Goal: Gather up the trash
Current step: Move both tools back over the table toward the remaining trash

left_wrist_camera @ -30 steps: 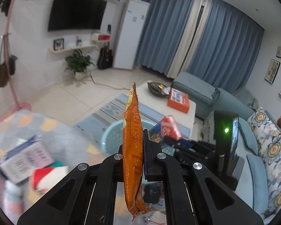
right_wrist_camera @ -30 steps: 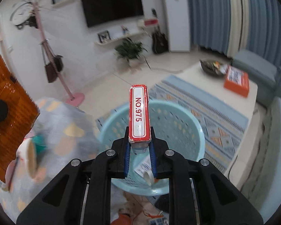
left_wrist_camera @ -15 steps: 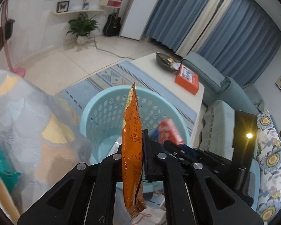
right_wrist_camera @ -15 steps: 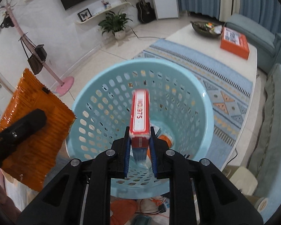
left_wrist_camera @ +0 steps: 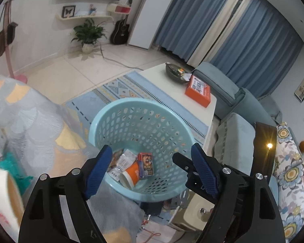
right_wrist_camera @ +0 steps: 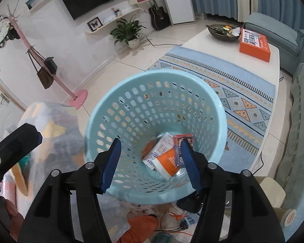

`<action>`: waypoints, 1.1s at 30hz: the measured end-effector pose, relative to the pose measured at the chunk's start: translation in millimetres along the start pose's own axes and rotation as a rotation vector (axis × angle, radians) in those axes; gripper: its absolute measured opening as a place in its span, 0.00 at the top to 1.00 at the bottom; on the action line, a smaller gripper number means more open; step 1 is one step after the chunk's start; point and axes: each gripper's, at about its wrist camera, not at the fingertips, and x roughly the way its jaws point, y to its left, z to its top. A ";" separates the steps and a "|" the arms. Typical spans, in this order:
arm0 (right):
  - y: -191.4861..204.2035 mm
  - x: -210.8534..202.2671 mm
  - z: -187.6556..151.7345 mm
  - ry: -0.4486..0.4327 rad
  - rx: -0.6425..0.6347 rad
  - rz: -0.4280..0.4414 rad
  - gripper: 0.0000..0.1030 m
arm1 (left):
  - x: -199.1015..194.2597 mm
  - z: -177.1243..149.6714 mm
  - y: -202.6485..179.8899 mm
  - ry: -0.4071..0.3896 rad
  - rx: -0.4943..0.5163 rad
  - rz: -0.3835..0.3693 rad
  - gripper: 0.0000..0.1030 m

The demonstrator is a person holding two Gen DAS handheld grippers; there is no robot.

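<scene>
A light blue perforated basket (left_wrist_camera: 131,109) stands on the floor below both grippers; it also shows in the right wrist view (right_wrist_camera: 212,99). On its bottom lie a red box (left_wrist_camera: 147,163), an orange paper cup (left_wrist_camera: 130,175) and white wrappers (left_wrist_camera: 123,161); the right wrist view shows the red box (right_wrist_camera: 182,138), the cup (right_wrist_camera: 168,163) and the wrappers (right_wrist_camera: 162,147). My left gripper (left_wrist_camera: 152,170) is open and empty above the basket's near rim. My right gripper (right_wrist_camera: 151,164) is open and empty over the basket's inside.
A table with a patterned grey cloth (left_wrist_camera: 30,125) lies left of the basket. A white coffee table (left_wrist_camera: 172,89) with an orange box (left_wrist_camera: 197,90) stands beyond a blue rug (right_wrist_camera: 243,89). A blue sofa (left_wrist_camera: 235,133) is at the right. Cables and a power strip (right_wrist_camera: 182,220) lie under the basket.
Both grippers opened over the basket. The orange snack bag left my left gripper and the red box left my right gripper; the red box now lies in the basket.
</scene>
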 end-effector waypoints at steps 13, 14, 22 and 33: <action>94.7 -89.6 -13.4 -0.186 -0.247 0.075 0.35 | -113.1 -25.8 -1.2 -0.177 0.078 0.058 0.24; 108.2 -96.1 -17.5 -0.200 -0.285 0.083 0.34 | -123.0 -29.6 2.0 -0.191 0.073 0.065 0.24; 178.5 -109.1 -42.1 -0.253 -0.443 0.126 0.30 | -211.5 -63.0 52.9 -0.307 -0.002 0.168 0.24; 234.6 -68.3 -48.5 -0.183 -0.526 0.197 0.30 | -256.7 -109.2 160.5 -0.243 -0.166 0.332 0.34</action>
